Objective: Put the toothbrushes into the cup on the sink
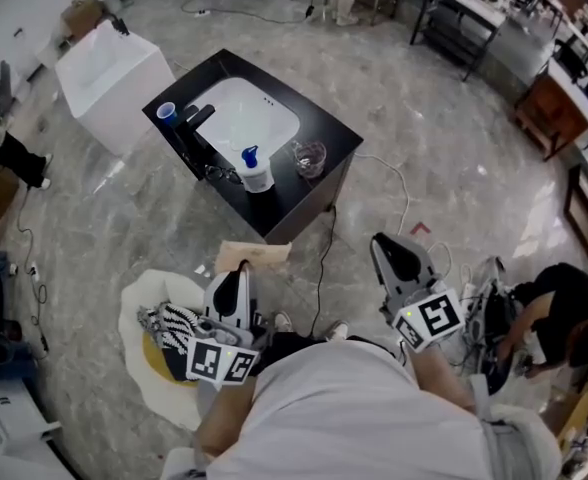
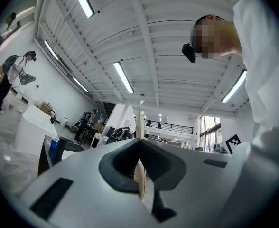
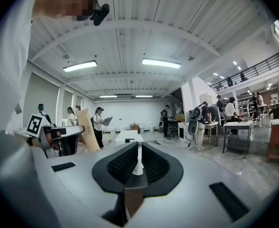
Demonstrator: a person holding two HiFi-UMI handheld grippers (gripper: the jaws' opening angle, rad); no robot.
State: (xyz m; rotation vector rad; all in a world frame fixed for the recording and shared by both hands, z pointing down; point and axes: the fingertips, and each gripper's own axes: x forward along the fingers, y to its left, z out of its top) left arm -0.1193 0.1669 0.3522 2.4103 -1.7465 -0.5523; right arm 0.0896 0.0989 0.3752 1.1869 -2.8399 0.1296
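Observation:
A black counter [image 1: 324, 133] with a white sink basin [image 1: 254, 118] stands on the floor ahead of me in the head view. On its left corner sits a blue cup [image 1: 166, 113], also seen in the left gripper view as the blue cup [image 2: 54, 144], beside a black faucet [image 1: 196, 120]. Small dark items [image 1: 217, 173] lie near the counter's front edge; I cannot tell whether they are toothbrushes. My left gripper [image 1: 242, 268] and right gripper [image 1: 380, 241] are held low, well short of the counter. Both are shut with nothing between the jaws, as the left gripper [image 2: 140, 106] and right gripper [image 3: 138, 136] show in their own views.
A white soap bottle with a blue pump [image 1: 256, 171] and a clear glass bowl [image 1: 309, 158] stand on the counter's front. A white sink unit [image 1: 114, 78] sits at the far left. Cardboard [image 1: 254, 255], a cable [image 1: 321, 268] and a bag [image 1: 164, 343] lie on the floor. A person [image 1: 559, 308] crouches at the right.

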